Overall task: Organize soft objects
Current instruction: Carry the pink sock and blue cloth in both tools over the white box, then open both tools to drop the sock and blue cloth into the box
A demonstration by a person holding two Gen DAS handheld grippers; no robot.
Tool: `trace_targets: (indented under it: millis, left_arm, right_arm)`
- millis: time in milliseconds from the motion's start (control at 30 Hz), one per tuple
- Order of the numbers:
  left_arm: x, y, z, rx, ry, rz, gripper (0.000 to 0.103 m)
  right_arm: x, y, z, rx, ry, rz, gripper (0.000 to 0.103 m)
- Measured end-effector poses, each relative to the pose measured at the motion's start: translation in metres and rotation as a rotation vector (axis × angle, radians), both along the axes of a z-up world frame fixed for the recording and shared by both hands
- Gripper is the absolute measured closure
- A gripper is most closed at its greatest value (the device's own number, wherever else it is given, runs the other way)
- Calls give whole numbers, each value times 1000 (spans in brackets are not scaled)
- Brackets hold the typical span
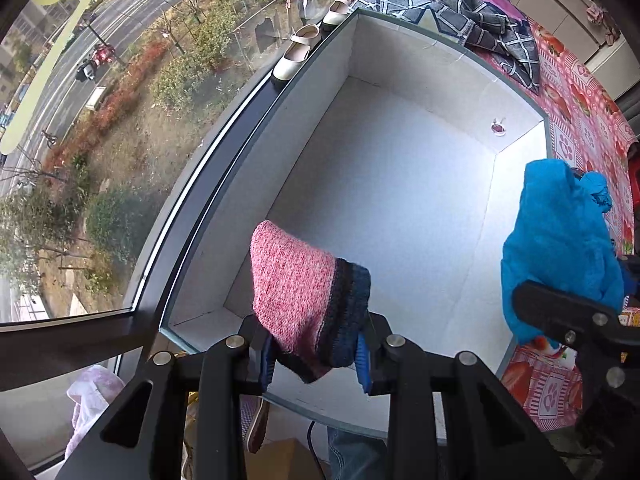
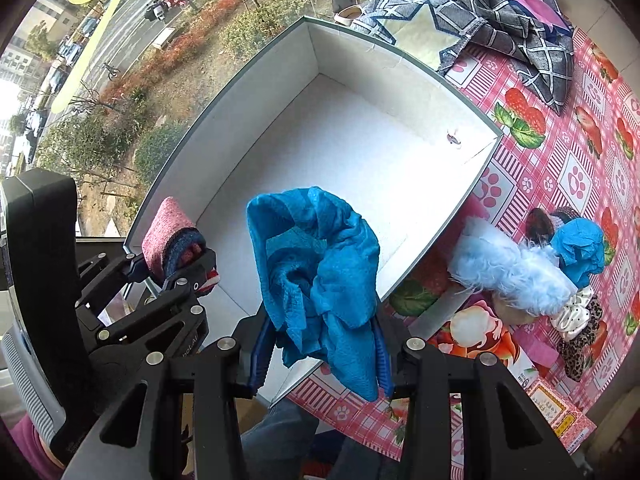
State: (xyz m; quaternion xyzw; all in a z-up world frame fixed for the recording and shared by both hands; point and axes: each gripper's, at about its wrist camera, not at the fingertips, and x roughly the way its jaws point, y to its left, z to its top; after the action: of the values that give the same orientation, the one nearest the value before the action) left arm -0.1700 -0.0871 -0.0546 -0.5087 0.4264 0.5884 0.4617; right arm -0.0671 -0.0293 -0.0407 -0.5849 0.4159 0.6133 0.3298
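At the far left of both views a window gives onto a street and shrubs, and a pair of cream shoes (image 1: 298, 54) sits on the sill along the box's left wall. In the lower middle of the left wrist view, the left gripper (image 1: 316, 354) is clamped on a pink knitted sock (image 1: 294, 292) with a dark blue cuff; the sock stands up from the pads and hangs above the near left corner of the white box (image 1: 400, 208). The box is almost bare inside, with only a tiny pinkish item (image 1: 498, 126) near its far right corner, too small to identify.

In the right wrist view, the right gripper (image 2: 320, 354) holds a crumpled blue cloth (image 2: 320, 264) over the box's near right edge. Part of that cloth droops outside the rim, so I judge it could catch on the wall or slide onto the tabletop (image 2: 568, 152) if released from here. The sock sits close to the near wall too, so a release there might leave it draped over the edge. The two grippers are near each other, and moving both inward at once risks a knock.

Further right, on the strawberry-patterned tabletop, lie a fluffy pale blue item (image 2: 508, 268), a second blue bundle (image 2: 580, 252) and a leopard-print scrunchie (image 2: 580, 332), all waiting. A grey checked fabric (image 2: 500, 4) lies at the upper right, beyond the box.
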Motion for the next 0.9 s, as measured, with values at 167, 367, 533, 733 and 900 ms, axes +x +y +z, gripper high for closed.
trace_targets:
  millis: [167, 367, 533, 733, 900]
  left_arm:
    - [-2, 10, -19, -42, -2, -5, 69]
    - [4, 13, -42, -115, -17, -38, 69]
    - [18, 5, -47, -133, -29, -81, 68]
    - [34, -9, -40, -127, -40, -136, 67]
    - [39, -14, -33, -123, -58, -148, 67]
  right_arm:
    - [-13, 10, -26, -38, -17, -8, 61]
    - [-15, 7, -53, -92, -77, 0, 60]
    - [-13, -8, -55, -108, -105, 42, 61]
    - [-11, -29, -50, -135, -109, 84, 61]
    - [-3, -38, -45, -152, -99, 76, 61]
